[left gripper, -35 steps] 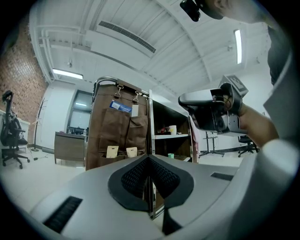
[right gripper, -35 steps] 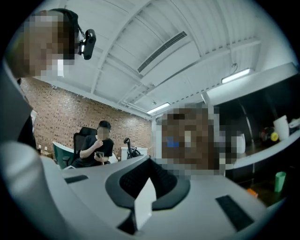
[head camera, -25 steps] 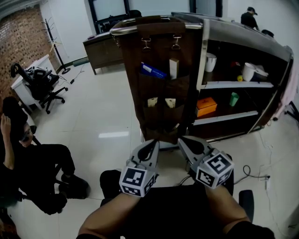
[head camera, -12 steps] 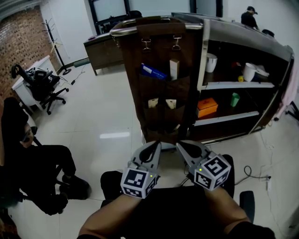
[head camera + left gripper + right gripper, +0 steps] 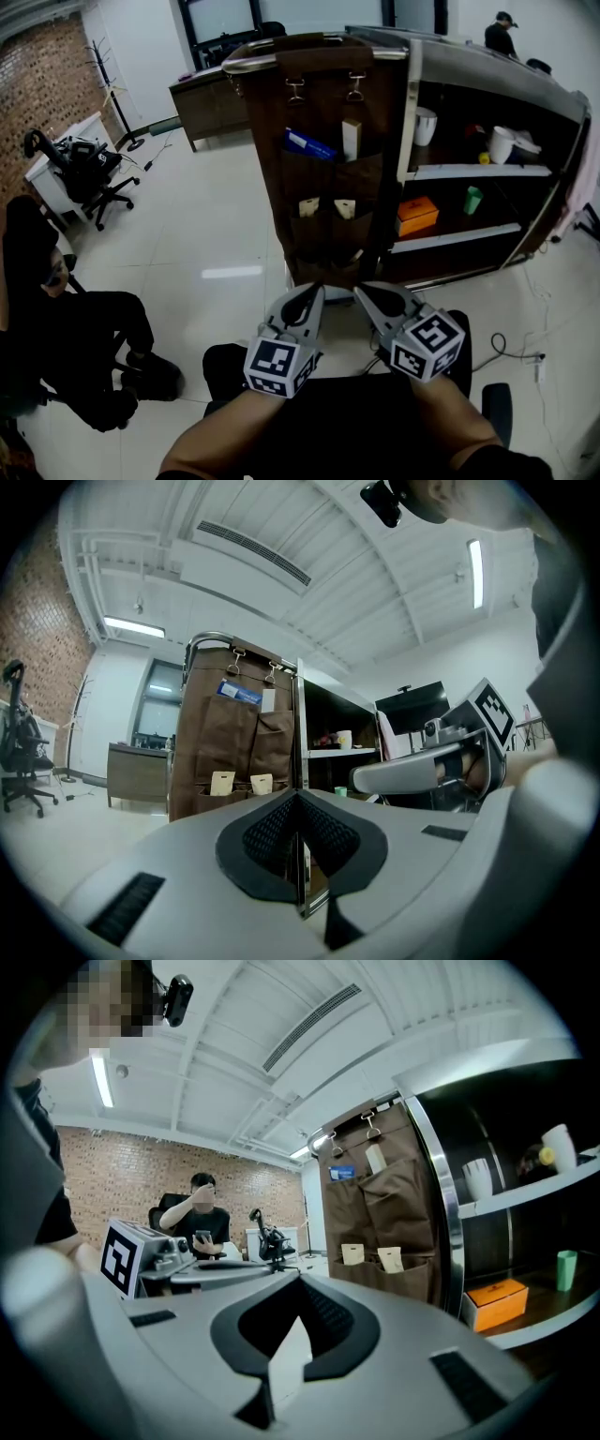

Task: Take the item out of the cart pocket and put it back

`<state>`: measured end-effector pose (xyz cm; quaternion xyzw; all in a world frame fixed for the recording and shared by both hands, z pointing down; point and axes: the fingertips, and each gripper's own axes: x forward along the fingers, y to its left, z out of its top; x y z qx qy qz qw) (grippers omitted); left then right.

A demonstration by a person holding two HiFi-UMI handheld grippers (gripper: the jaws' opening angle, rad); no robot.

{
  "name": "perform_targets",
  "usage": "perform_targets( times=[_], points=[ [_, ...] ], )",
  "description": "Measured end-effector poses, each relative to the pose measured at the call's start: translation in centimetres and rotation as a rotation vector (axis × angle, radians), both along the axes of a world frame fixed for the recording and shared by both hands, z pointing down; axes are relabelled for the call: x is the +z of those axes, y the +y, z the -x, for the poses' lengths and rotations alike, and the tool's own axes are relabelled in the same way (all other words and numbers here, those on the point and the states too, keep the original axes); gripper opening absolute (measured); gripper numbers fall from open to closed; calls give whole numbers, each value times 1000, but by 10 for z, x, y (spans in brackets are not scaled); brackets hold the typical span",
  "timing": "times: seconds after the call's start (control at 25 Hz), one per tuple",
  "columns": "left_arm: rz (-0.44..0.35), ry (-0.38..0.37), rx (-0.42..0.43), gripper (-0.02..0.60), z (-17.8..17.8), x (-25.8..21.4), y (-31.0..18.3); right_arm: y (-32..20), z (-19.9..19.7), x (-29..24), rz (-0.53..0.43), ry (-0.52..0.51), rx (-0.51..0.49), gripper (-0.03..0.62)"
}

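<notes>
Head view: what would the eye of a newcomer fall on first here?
The tall brown pocket organizer clipped to the end of the cart fills the middle, with a blue item in an upper pocket. Below it, the left hand-held gripper and the right hand-held gripper point toward it, both shut and empty. An orange box stands out on a cart shelf at the right.

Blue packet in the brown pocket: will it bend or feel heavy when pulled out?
Probably light: the blue packet looks thin and flat. Likely fairly stiff, since it sticks out of the pocket without drooping.
</notes>
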<state>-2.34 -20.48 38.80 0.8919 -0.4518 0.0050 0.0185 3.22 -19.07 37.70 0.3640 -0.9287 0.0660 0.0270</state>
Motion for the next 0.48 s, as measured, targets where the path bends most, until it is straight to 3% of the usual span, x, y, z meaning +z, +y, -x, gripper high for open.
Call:
perform_targets(
  times=[0.48],
  points=[
    [-4, 0, -16, 0, 4, 2, 0, 2, 6, 2, 5, -1, -22, 3]
  ],
)
